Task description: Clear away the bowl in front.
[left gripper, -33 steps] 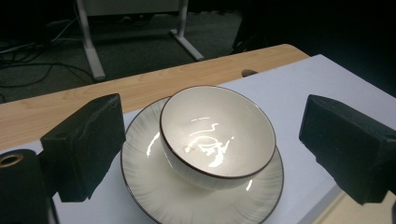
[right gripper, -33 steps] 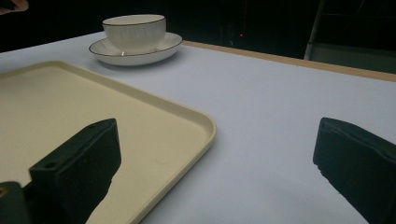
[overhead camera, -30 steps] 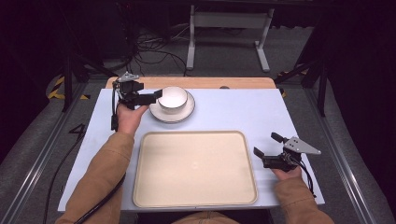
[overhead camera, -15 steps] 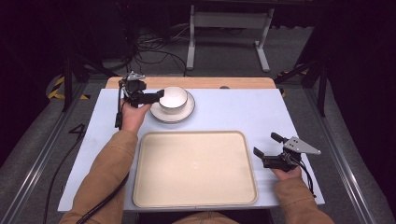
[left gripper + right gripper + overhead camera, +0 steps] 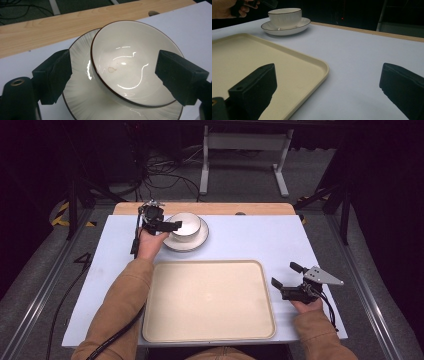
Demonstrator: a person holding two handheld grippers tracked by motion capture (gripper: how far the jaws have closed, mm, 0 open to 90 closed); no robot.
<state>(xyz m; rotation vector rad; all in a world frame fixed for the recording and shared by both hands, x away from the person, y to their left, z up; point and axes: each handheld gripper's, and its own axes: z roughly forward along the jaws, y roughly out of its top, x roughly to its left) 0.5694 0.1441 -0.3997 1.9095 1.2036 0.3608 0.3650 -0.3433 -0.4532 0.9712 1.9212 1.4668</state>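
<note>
Near the surface's far edge, the left gripper spreads wide around the bowl on its saucer, while the right gripper gapes wide beside the tray.

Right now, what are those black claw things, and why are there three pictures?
A person sits at a white table holding a pincher tool in each hand. One picture looks down from above. The other two come from little cameras riding on the tools, so you see their black jaws up close.

On the table lie a big empty cream tray and a white bowl sitting on a saucer. The left gripper hangs over the bowl with its jaws open on either side of it, not squeezing. The right gripper waits open beside the tray. Nothing is held.
</note>
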